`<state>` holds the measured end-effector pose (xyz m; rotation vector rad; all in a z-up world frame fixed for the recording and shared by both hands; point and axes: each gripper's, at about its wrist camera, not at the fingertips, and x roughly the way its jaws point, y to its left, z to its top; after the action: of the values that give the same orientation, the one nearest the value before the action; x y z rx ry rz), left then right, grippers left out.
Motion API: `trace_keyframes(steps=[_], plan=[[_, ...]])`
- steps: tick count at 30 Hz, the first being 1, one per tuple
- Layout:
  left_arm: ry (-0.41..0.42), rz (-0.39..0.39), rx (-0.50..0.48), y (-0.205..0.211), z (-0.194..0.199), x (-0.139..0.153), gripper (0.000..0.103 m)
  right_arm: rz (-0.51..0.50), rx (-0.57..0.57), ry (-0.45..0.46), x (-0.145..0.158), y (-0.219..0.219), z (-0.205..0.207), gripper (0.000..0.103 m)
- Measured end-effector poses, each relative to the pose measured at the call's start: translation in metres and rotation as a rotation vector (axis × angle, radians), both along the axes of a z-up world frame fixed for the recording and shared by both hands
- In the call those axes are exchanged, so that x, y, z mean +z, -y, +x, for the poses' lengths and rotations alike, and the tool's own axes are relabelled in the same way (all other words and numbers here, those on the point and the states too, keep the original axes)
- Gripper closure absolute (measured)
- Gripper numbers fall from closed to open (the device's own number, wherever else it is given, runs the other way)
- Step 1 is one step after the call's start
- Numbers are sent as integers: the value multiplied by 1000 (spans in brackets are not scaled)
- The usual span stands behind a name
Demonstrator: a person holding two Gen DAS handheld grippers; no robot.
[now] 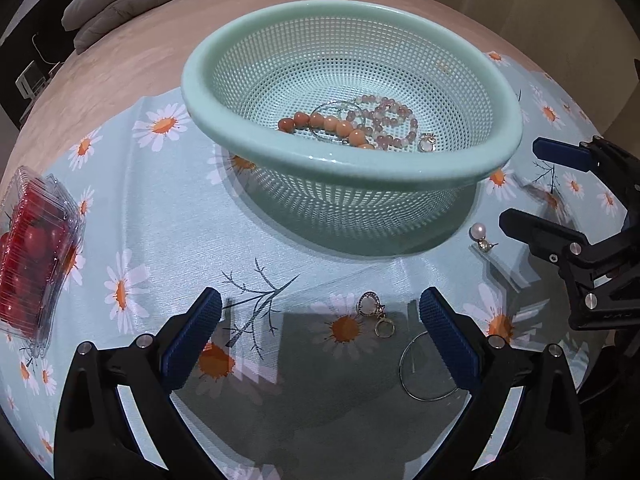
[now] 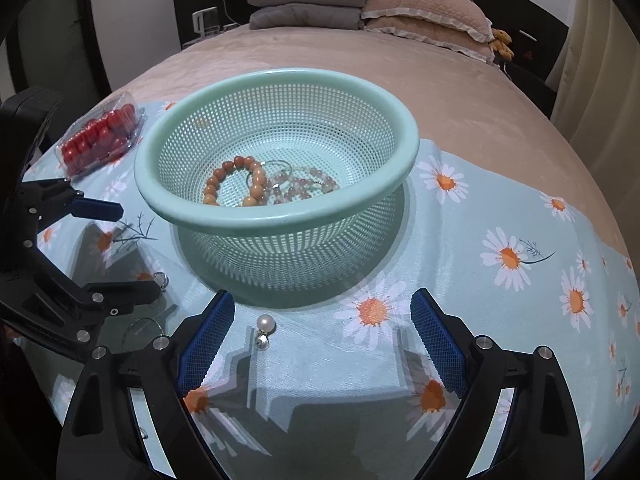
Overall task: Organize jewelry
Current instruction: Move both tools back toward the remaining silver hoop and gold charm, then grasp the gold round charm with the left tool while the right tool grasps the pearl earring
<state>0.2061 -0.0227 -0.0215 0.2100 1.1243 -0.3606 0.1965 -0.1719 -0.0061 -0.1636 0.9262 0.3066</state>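
Bedding fills the back of both views: a beige bedspread (image 2: 320, 60) with folded grey blankets (image 2: 308, 4) and a frilled pillow (image 2: 428, 16) at the headboard end. Over the near part of the bed lies a pale blue cloth (image 1: 168, 232) printed with white and orange daisies.

On that cloth stands a mint-green mesh basket (image 2: 280, 216), round and wide-rimmed. Inside it lie a bracelet of orange-brown beads (image 2: 236, 180), a bracelet of pale pink beads (image 2: 304, 184) touching it, and a thin metal ring of wire partly under them. A small clear-stoned piece sits at the basket floor near the pink beads in the left wrist view.

Left of the basket, near the cloth's edge, is a clear plastic box of red cherry tomatoes (image 1: 32, 256).

The left gripper (image 1: 320, 344) hovers over the cloth with its blue-padded jaws spread wide and nothing between the pads. Below it on the cloth are a thin silver hoop (image 1: 430, 368), just beside the right pad, and a small gold earring set (image 1: 376, 314) lying on a daisy.

The right gripper (image 2: 322, 344) is likewise spread wide and grips nothing. A pearl earring (image 2: 265, 330) rests on the cloth just in front of the basket, close to that gripper's left pad but not touching it.
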Motion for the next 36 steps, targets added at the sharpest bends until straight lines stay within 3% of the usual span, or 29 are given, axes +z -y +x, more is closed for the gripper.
trace_keyframes(steps=[4, 7, 11, 13, 16, 17, 18, 20, 23, 25, 31, 36], plan=[[-11, 9, -29, 9, -2, -9, 6, -33, 5, -47, -19, -3, 5, 18], [2, 66, -49, 17, -4, -17, 6, -51, 9, -65, -31, -5, 7, 18], [-13, 78, -45, 20, -1, -25, 5, -7, -21, -51, -43, -3, 11, 17], [-7, 83, -45, 21, 0, -29, 5, -32, -22, -33, -45, -8, 8, 18], [0, 82, -49, 24, -2, -31, 8, -23, 17, -45, -42, -13, 3, 37], [-2, 75, -57, 25, -3, -31, 9, -16, 44, -53, -40, -17, 0, 52], [-4, 70, -64, 26, -4, -31, 13, -6, 68, -64, -40, -20, -1, 67], [-6, 62, -87, 30, -7, -28, 28, 7, 98, -80, -39, -25, -4, 82], [-32, 41, -163, 41, -16, -24, 70, 18, 109, -99, -38, -29, -6, 92], [-57, 23, -188, 46, -20, -23, 88, 15, 121, -115, -36, -31, -11, 92], [-114, -39, -170, 34, -16, -20, 88, 43, 133, -151, -25, -20, -10, 92], [-99, -21, -171, 29, -22, -8, 88, 26, 156, -158, -13, -12, -21, 92]])
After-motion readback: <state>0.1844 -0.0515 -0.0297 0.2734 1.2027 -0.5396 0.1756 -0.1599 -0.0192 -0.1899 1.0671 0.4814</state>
